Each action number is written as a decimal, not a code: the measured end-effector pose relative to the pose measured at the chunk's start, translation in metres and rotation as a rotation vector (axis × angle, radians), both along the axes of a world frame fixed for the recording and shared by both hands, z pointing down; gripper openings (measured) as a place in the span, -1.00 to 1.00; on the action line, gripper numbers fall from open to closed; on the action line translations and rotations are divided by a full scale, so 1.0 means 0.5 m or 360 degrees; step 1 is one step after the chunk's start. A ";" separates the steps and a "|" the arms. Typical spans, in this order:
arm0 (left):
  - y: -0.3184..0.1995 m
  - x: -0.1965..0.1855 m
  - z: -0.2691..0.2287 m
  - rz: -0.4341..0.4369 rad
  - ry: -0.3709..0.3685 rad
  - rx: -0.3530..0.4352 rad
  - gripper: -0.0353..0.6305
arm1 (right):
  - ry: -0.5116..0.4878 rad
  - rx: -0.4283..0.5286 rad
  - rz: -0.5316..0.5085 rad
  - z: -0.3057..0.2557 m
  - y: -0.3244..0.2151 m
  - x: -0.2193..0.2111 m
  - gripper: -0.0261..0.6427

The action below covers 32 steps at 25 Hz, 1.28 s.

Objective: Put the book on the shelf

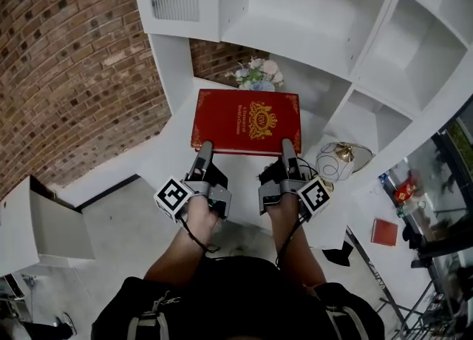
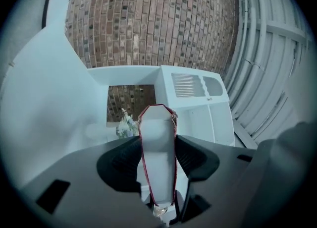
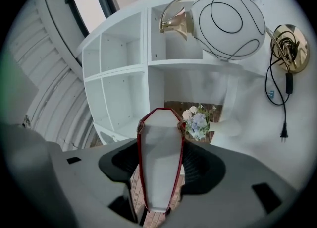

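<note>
A thick red book with gold print on its cover is held flat in front of a white shelf unit. My left gripper is shut on the book's near edge at the left, and my right gripper is shut on it at the right. In the left gripper view the book's white page edge stands between the dark jaws, pressed from both sides. The right gripper view shows the same, the book clamped between its jaws. The book hovers over the white lower shelf surface.
A small bouquet of flowers stands in the open shelf bay behind the book. A round white lamp with a brass base sits to the right. Brick wall lies to the left. Empty upper compartments are on the right.
</note>
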<state>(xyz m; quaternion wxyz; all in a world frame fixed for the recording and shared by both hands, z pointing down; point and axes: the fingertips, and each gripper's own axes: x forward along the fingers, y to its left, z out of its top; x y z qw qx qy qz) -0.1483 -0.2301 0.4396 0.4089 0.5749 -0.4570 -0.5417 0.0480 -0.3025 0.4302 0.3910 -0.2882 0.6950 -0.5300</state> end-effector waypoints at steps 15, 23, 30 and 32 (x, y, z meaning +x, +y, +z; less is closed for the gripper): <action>-0.161 -0.014 -0.073 0.0504 -0.0102 0.0137 -0.21 | -0.0057 0.0108 0.0476 -0.043 -0.038 0.009 -0.16; -0.187 -0.001 -0.112 0.0613 -0.0093 0.0228 -0.21 | -0.0026 0.0194 0.0580 -0.086 -0.039 0.021 -0.17; -0.206 -0.017 -0.165 0.0591 -0.0101 0.0316 -0.21 | -0.0023 0.0308 0.0565 -0.147 -0.064 0.006 -0.16; -0.215 -0.024 -0.177 0.0584 -0.0099 0.0332 -0.21 | -0.0016 0.0339 0.0560 -0.165 -0.075 0.001 -0.16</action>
